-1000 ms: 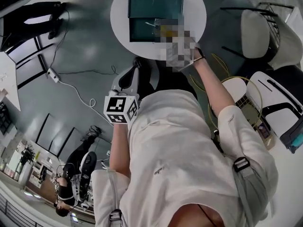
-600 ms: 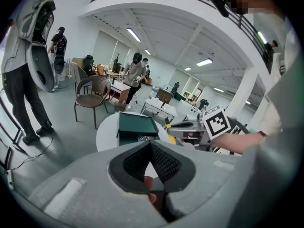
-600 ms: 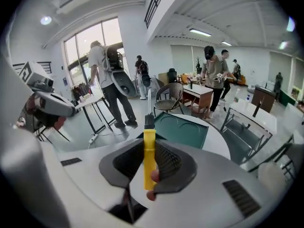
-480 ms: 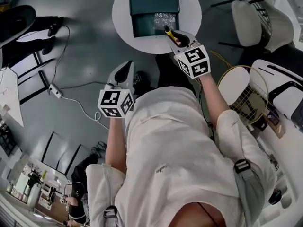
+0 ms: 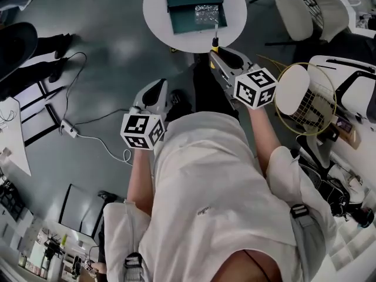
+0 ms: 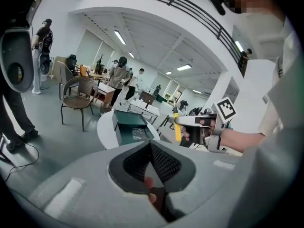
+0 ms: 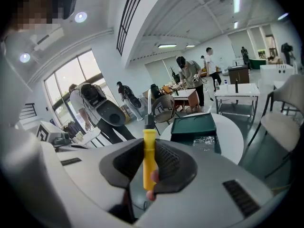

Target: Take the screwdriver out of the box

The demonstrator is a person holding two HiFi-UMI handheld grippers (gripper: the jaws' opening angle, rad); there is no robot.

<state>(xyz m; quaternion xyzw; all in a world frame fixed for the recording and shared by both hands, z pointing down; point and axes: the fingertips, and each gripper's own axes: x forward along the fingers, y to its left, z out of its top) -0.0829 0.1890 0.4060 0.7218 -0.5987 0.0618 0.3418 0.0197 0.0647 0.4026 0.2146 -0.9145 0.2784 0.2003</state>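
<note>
Grey and idle, the left gripper (image 5: 154, 94) hangs at the left, close beside my body and well apart from the surface. Its fingers are pressed together with nothing between them. It has drifted a little over the past second but has taken no part in the work.

Further right, at the far side of the scene, the round white surface (image 5: 155, 10) carries the green box (image 5: 182, 21) with its lid thrown back. A crumpled clear wrapper (image 5: 207, 13) is all I can see in its tray; the tool is no longer there.

Right again, the right gripper (image 7: 148, 145) has its fingers clamped on the yellow handle of the screwdriver (image 6: 176, 128), with the shaft standing beyond the fingertips. A second ago this gripper was reaching in at the box. Half a second ago it was at the box's near edge with the tool already in hand. Now it has drawn back to the near rim of the surface, and the tool's tip is apart from the box. The grip looks unchanged throughout.

Assessment: the extraction is in effect done. In my judgement it remains only to keep the clamp firm, since a narrow round handle could twist between the pads.
</note>
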